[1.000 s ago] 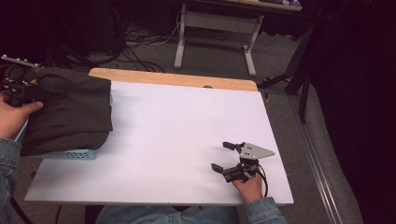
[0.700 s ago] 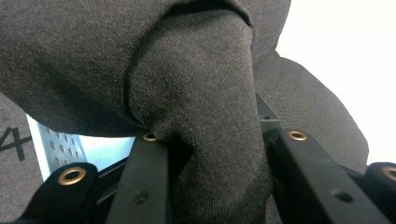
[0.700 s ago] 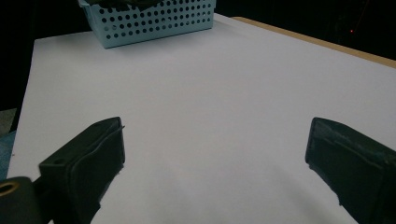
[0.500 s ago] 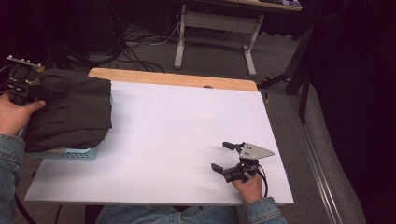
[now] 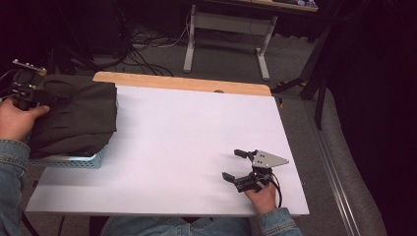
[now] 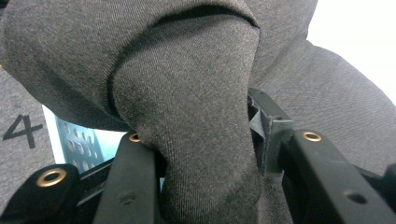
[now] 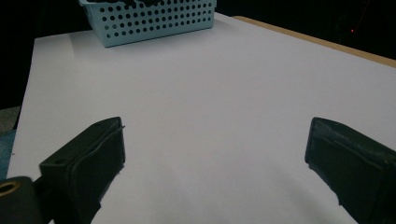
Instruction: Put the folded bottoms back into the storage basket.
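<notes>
Since the earlier frames the left gripper [image 5: 29, 91] has eased slightly down at the far-left edge, its jaws just been opening, w/ a thick fold of the dark grey garment [image 6: 196, 121] between them; can't tell if the pads press it. Right gripper [image 5: 244, 166] unmoved, jaws wide apart, nothing between. Garment [image 5: 74, 120]: dark charcoal, fine twill weave, matte, bulky, folded in soft rolls. It's heaped on the light-blue perforated basket [image 5: 74, 160] at the table's left edge, overhanging it. White table [image 5: 196, 142]: big bare stretch between basket & right gripper; wood strip [image 5: 182, 82] along the far edge; right gripper sits near the front-right corner.
</notes>
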Demonstrator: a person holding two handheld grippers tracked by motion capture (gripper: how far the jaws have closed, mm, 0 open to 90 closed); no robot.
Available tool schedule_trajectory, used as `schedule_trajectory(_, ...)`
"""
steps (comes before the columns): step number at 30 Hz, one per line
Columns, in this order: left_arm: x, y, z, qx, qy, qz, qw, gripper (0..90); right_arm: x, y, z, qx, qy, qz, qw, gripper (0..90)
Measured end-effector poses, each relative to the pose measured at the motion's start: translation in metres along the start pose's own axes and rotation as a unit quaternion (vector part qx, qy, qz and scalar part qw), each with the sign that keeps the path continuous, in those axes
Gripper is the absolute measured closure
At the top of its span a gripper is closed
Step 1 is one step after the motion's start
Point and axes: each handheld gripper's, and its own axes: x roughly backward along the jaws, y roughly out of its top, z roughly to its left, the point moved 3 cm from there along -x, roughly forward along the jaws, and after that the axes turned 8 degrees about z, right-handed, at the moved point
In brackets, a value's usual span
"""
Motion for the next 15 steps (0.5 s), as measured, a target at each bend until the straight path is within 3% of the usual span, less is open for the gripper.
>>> schedule_trajectory(8, -0.007, -0.001, 0.007, 0.006, 0.007, 0.01, 0.9999, 54.7, 0.0, 0.0, 0.0, 0.002, 0.0, 0.0, 1.0, 5.4)
schedule_trajectory(15, -0.015, -0.005, 0.017, 0.025, 0.026, 0.026, 0.999, 44.0, -0.001, 0.0, 0.0, 0.002, 0.001, 0.001, 1.0, 5.4)
